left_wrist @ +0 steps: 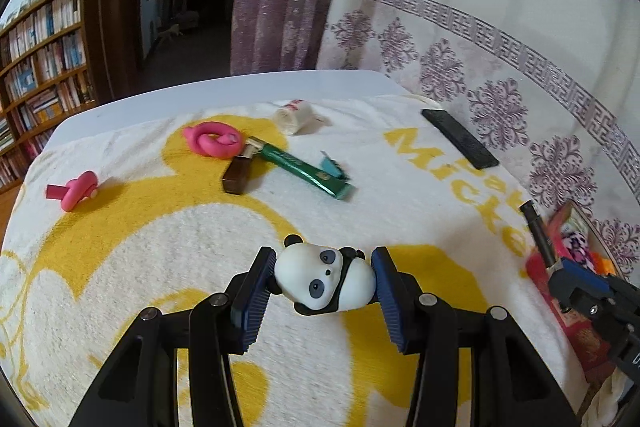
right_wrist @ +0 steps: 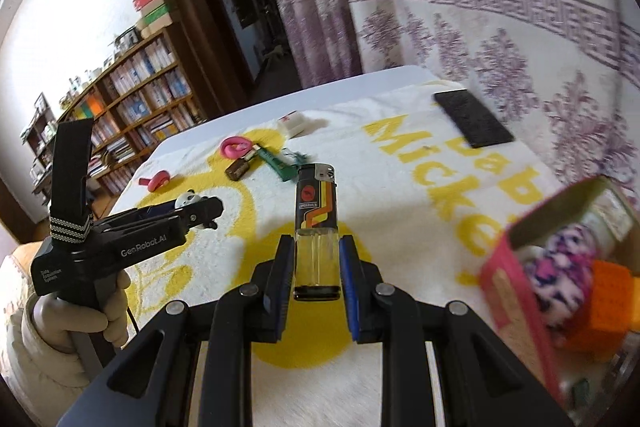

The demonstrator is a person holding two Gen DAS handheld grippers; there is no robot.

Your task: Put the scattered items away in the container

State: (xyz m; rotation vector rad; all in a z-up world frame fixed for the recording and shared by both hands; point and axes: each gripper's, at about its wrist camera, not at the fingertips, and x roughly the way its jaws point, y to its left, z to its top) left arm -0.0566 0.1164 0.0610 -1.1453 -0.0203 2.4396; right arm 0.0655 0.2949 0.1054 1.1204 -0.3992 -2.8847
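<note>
My left gripper (left_wrist: 325, 279) is shut on a panda figurine (left_wrist: 326, 277), held above the yellow-and-white towel (left_wrist: 160, 247); the same gripper (right_wrist: 200, 205) and panda (right_wrist: 187, 199) show at the left of the right wrist view. My right gripper (right_wrist: 316, 255) is shut on a black and clear lighter (right_wrist: 316, 223), upright between the blue pads. The red box container (right_wrist: 516, 291) stands at the right with a patterned soft item (right_wrist: 560, 275) and an orange block (right_wrist: 608, 299) inside; in the left wrist view the box (left_wrist: 568, 311) is at the right edge beside the right gripper (left_wrist: 556, 263).
On the towel lie two pink knotted rolls (left_wrist: 214, 139) (left_wrist: 76, 189), a brown lipstick (left_wrist: 238, 173), a green sachet (left_wrist: 304, 171), a small white roll (left_wrist: 294, 115) and a black flat case (left_wrist: 460, 137). A bookshelf (left_wrist: 44, 67) and curtain (left_wrist: 440, 27) stand beyond. A gloved hand (right_wrist: 80, 323) holds the left gripper.
</note>
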